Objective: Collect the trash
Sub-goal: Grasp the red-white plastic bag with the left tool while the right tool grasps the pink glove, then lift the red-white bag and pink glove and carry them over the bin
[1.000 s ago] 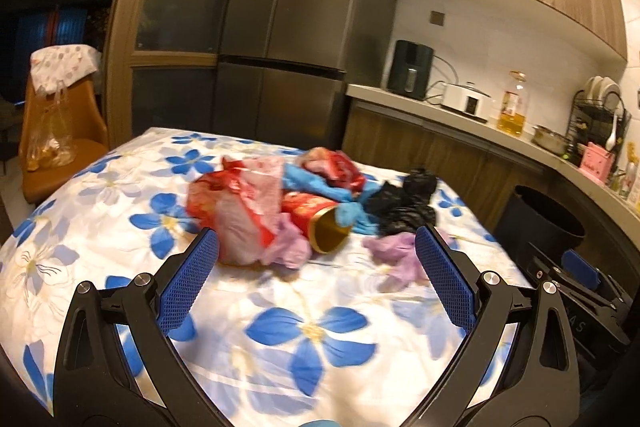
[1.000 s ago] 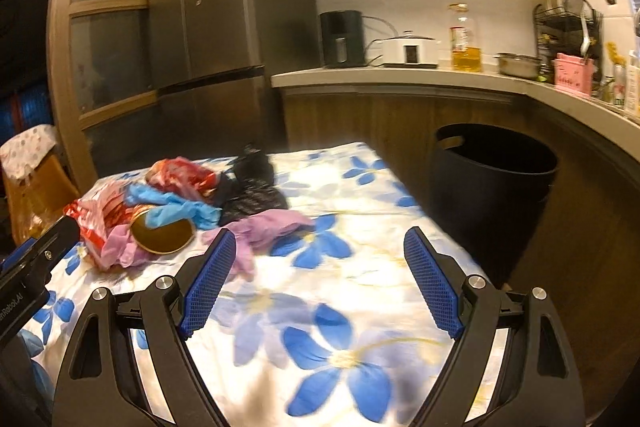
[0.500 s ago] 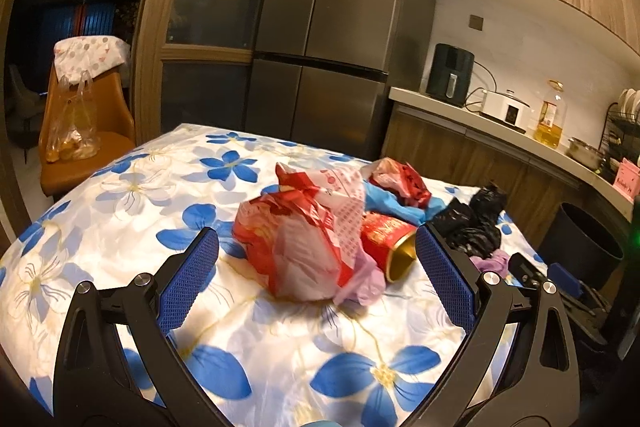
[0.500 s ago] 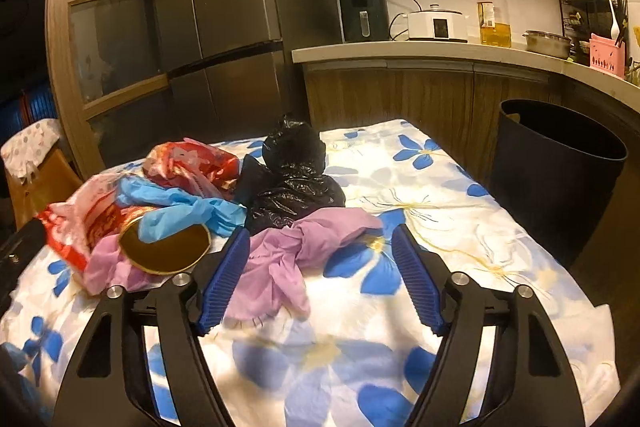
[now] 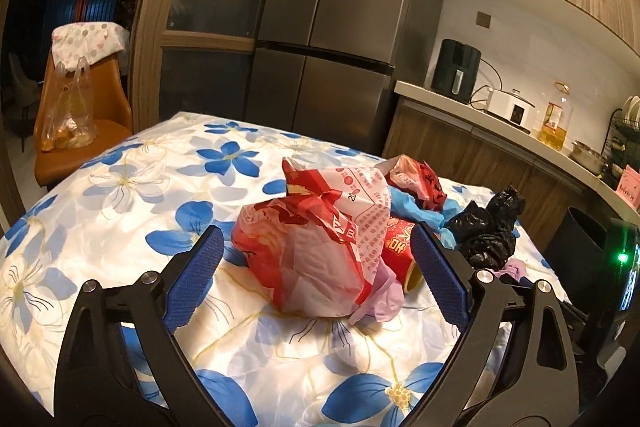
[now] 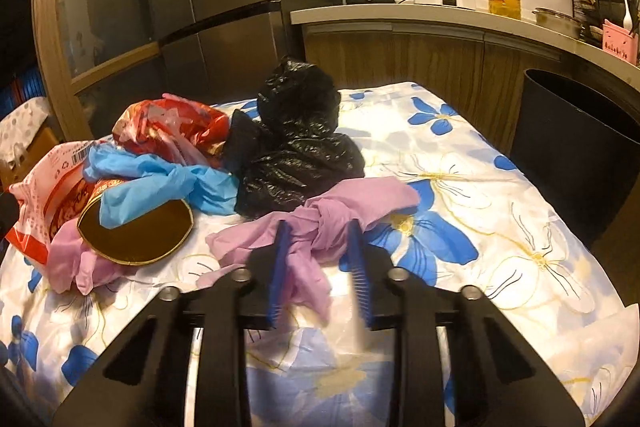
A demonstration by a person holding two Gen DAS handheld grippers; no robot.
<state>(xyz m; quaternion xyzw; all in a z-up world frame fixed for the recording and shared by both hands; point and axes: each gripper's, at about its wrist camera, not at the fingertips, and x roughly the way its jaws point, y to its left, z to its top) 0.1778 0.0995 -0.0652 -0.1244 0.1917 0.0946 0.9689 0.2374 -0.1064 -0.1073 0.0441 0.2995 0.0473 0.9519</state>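
Observation:
A heap of trash lies on the flowered tablecloth (image 6: 500, 219). My right gripper (image 6: 319, 227) is down on the cloth and its jaws are closing around the knotted middle of a purple glove (image 6: 360, 199), with the pads against it. Behind it lie a black plastic bag (image 6: 296, 147), a blue glove (image 6: 160, 183), a red cup with a gold inside (image 6: 136, 227) and a red wrapper (image 6: 172, 127). My left gripper (image 5: 316, 231) is open, its fingers on either side of a red and white plastic bag (image 5: 316, 247) without touching it.
A black bin (image 6: 576, 155) stands on the floor beside the table's right edge, below the kitchen counter (image 6: 440, 15). A fridge (image 5: 340, 47) stands behind the table. An orange chair (image 5: 80, 131) with a plastic bag on it is at the far left.
My right gripper moved forward and down onto the purple glove and narrowed its jaws from wide open. My left gripper swung left and closer to the red and white bag, still open.

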